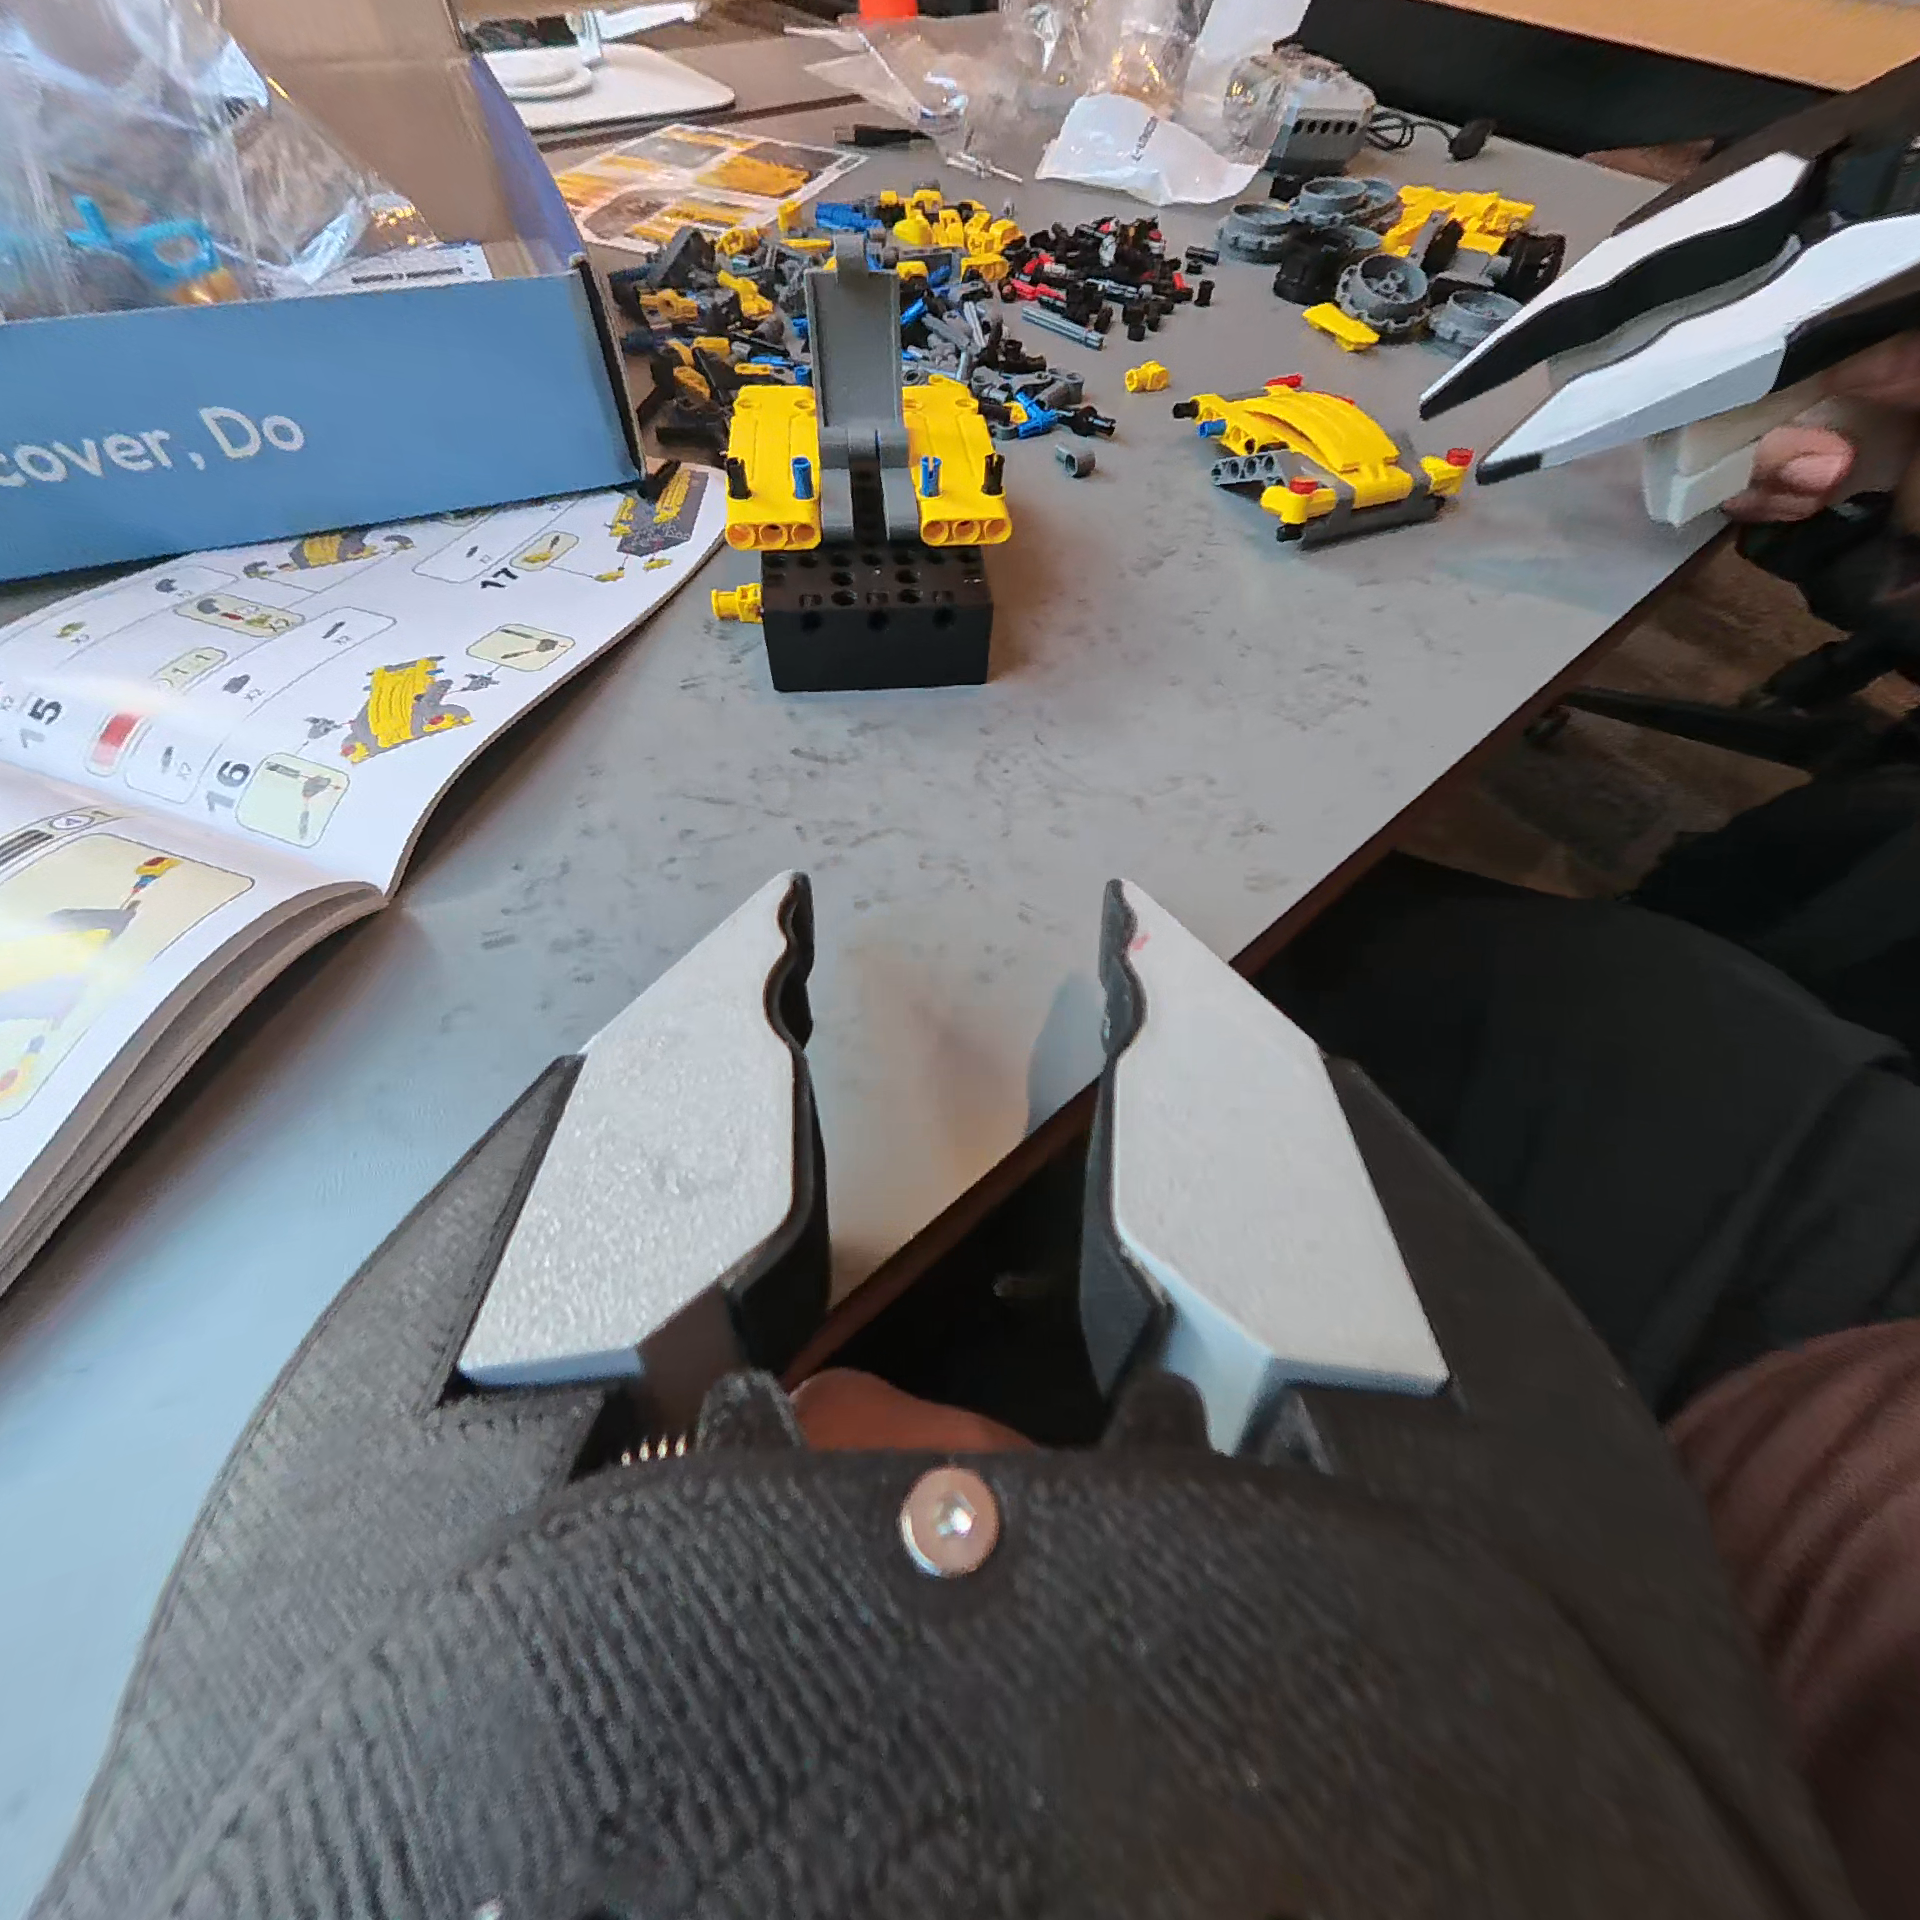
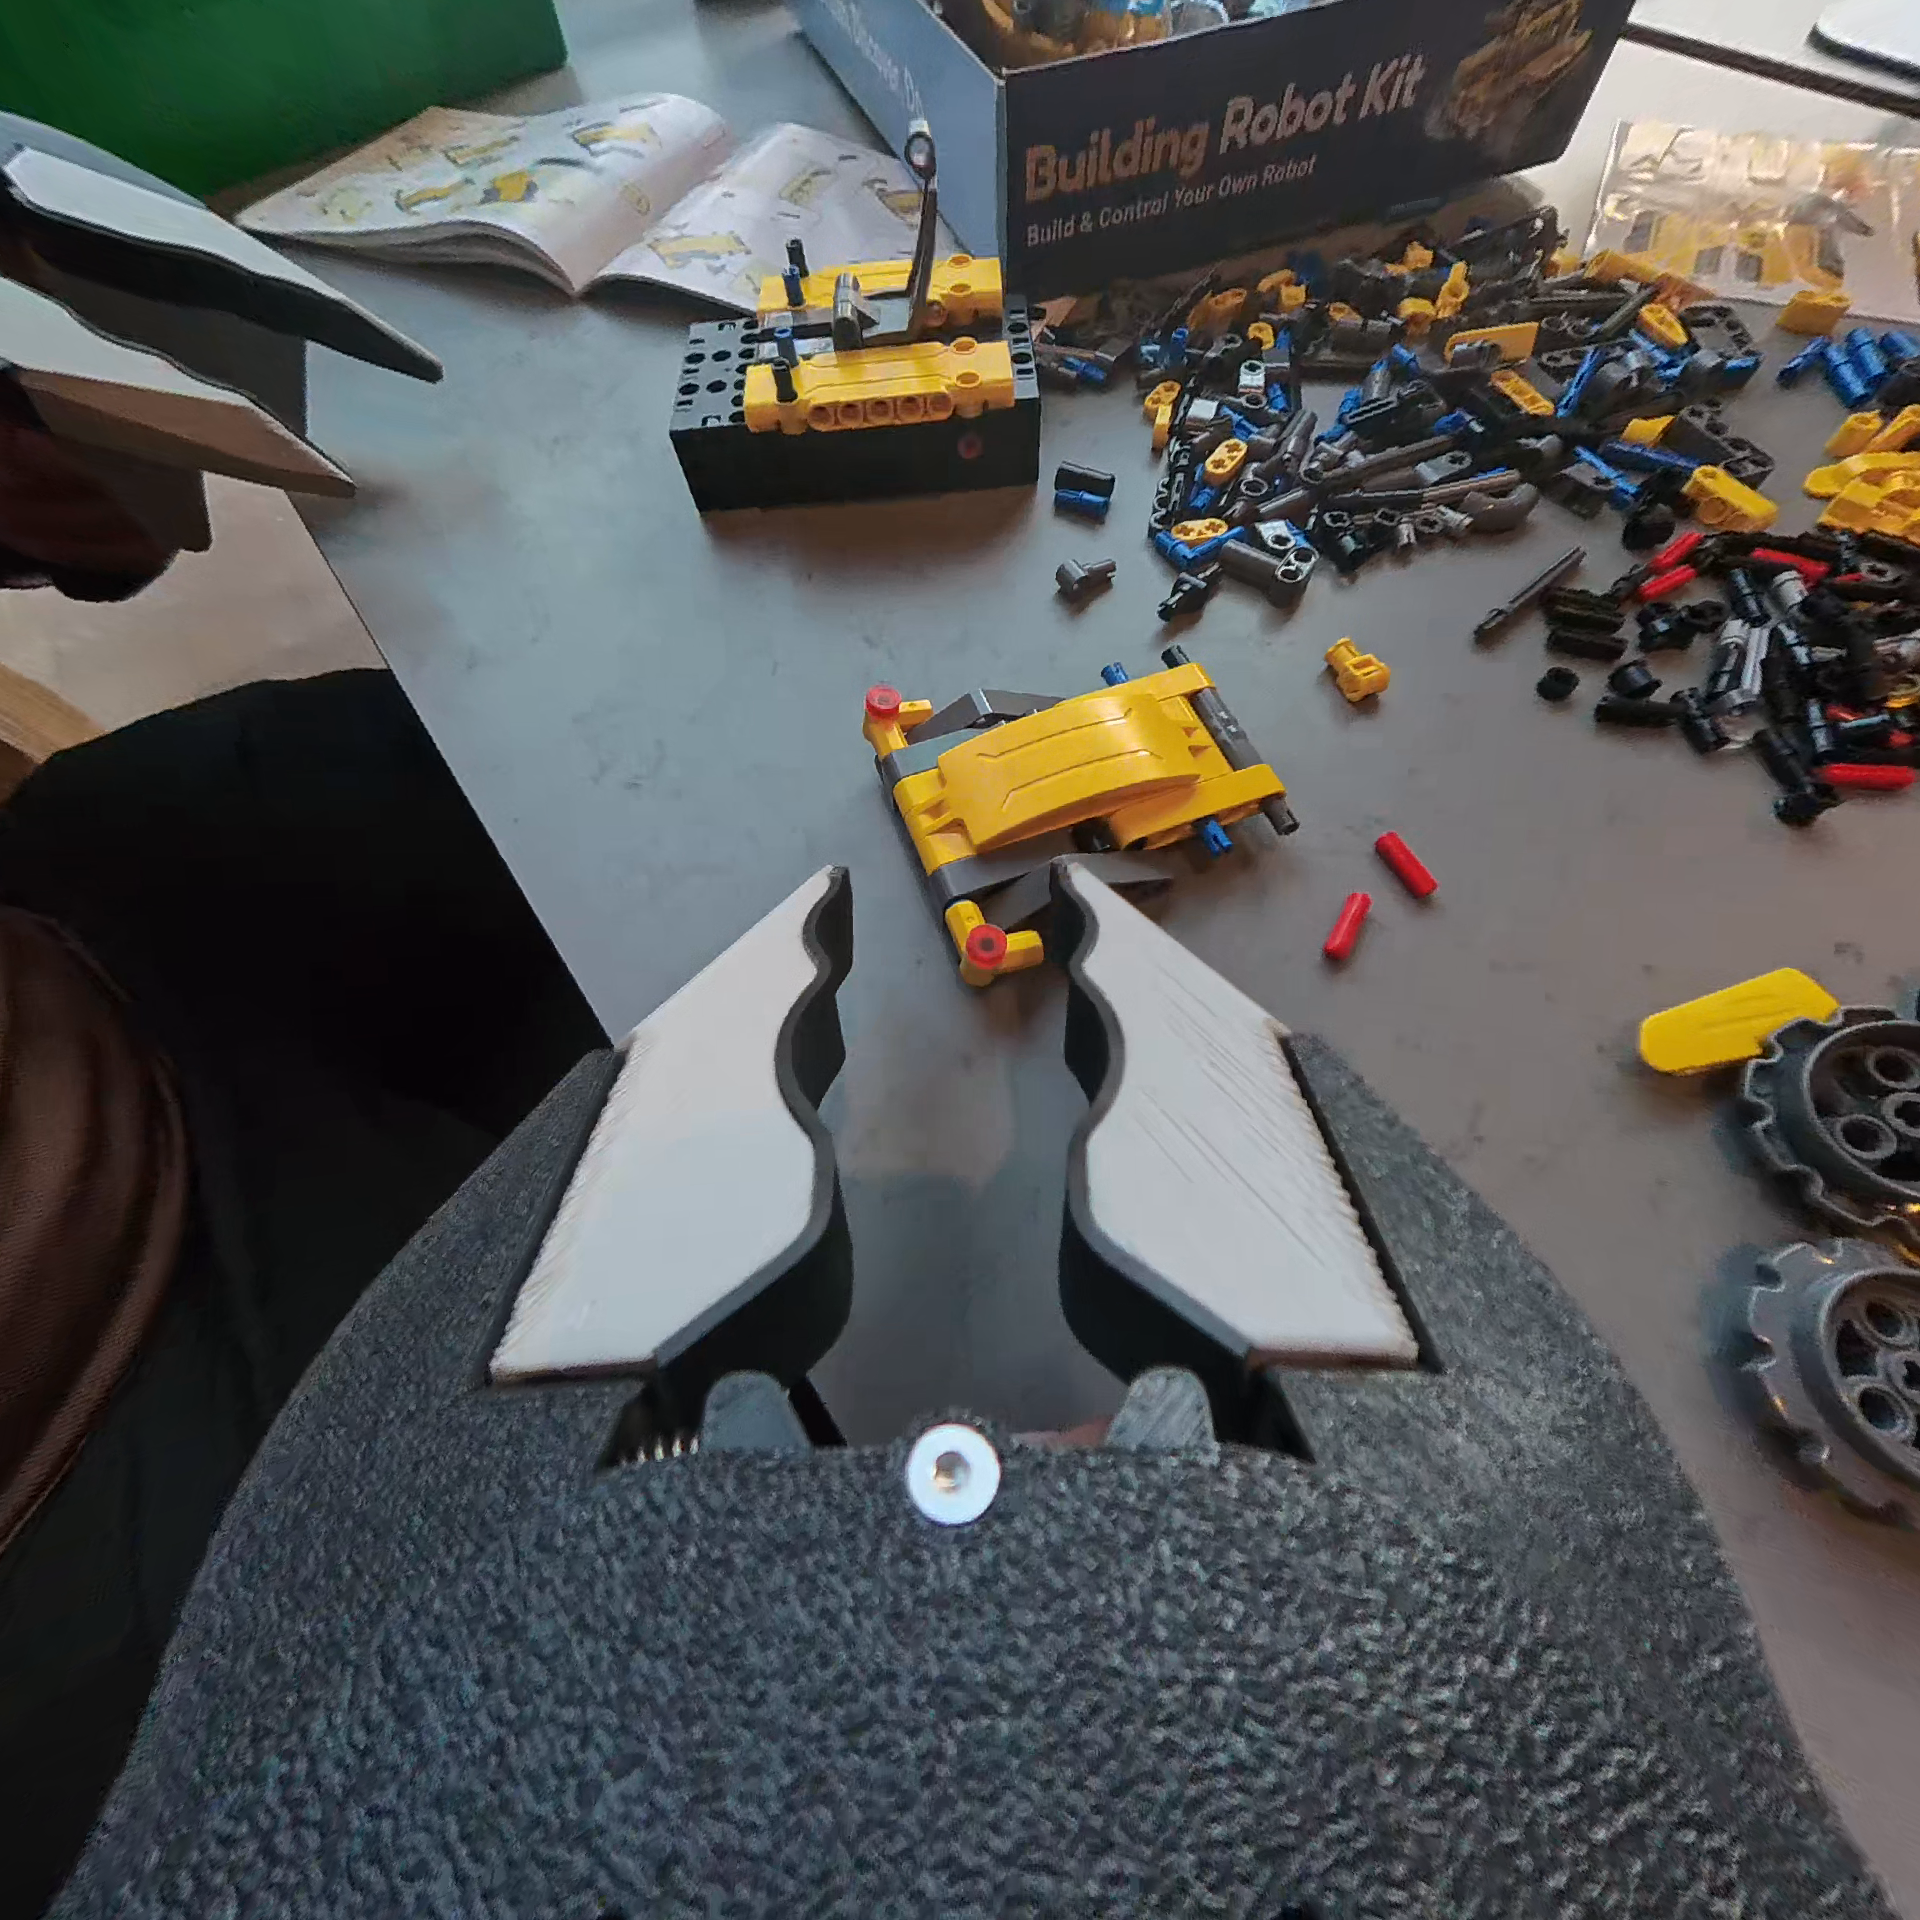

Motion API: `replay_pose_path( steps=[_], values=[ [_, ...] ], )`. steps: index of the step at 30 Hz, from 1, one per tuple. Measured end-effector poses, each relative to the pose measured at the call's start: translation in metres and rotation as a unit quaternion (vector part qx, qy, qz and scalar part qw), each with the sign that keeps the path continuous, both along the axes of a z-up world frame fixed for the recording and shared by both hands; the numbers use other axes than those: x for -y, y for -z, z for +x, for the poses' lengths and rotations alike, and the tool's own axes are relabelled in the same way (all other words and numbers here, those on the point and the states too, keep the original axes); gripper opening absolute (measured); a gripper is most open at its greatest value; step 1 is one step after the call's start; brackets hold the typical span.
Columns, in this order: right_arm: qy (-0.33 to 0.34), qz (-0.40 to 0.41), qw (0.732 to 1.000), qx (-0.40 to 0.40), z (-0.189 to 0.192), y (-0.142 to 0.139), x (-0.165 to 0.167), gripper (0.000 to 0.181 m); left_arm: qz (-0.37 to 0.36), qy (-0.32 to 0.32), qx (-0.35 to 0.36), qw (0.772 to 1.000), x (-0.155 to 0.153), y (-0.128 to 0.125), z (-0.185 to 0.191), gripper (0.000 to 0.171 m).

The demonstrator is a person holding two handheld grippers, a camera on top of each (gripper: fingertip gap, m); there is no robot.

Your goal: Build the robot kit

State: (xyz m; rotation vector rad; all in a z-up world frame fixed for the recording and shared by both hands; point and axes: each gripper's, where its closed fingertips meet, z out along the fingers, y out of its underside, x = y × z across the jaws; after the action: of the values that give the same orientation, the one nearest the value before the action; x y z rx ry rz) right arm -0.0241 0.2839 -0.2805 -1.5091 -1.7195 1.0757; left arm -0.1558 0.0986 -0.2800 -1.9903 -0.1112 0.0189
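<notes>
My left gripper [image 1: 956, 899] is open and empty above the near edge of the grey table [image 1: 1039, 790]. My right gripper [image 2: 951, 883] is open and empty, its tips just short of a small yellow-and-grey curved assembly [image 2: 1081, 784], which also shows in the left wrist view [image 1: 1325, 447]. A black block with yellow beams and an upright grey piece on top [image 1: 868, 520] stands mid-table; it also shows in the right wrist view [image 2: 862, 395]. The right gripper shows at the right edge of the left wrist view [image 1: 1449, 442]; the left gripper shows at the left edge of the right wrist view [image 2: 395, 426].
A blue kit box [image 1: 291, 416] and an open instruction booklet [image 1: 260, 707] lie at the left. A pile of loose yellow, blue, black and red parts [image 2: 1507, 447] spreads behind the assemblies. Grey toothed wheels [image 2: 1849, 1122] and two red pins [image 2: 1377, 894] lie right of my right gripper. Some 25 cm of space lies between my two pairs of fingers.
</notes>
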Motion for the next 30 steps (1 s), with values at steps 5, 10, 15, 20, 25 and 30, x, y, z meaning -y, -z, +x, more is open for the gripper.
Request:
replay_pose_path(
  steps=[5, 10, 15, 20, 25, 30],
  values=[
    [-0.001, -0.001, 1.000, 0.017, -0.004, 0.004, 0.003, 0.038, 0.012, -0.001, -0.028, 1.000, -0.002, -0.001, -0.001, 0.051],
    [-0.013, 0.019, 0.999, 0.028, -0.007, 0.008, 0.010, 0.027, 0.023, 0.000, -0.032, 0.999, -0.002, -0.002, -0.001, 0.050],
    [-0.025, 0.038, 0.999, 0.024, -0.006, 0.008, 0.014, 0.015, 0.022, -0.014, -0.036, 0.999, -0.001, -0.002, -0.002, 0.049],
    [-0.050, 0.002, 0.999, 0.010, -0.002, 0.004, 0.020, 0.016, 0.020, -0.014, -0.045, 0.999, -0.001, -0.001, 0.001, 0.049],
    [-0.063, -0.026, 0.998, -0.012, 0.000, -0.002, 0.022, 0.017, 0.025, -0.014, -0.053, 0.998, 0.000, -0.002, 0.001, 0.047],
    [-0.069, -0.057, 0.996, -0.023, 0.002, -0.007, 0.023, 0.019, 0.034, -0.017, -0.034, 0.999, 0.000, -0.004, -0.001, 0.045]
  ],
)
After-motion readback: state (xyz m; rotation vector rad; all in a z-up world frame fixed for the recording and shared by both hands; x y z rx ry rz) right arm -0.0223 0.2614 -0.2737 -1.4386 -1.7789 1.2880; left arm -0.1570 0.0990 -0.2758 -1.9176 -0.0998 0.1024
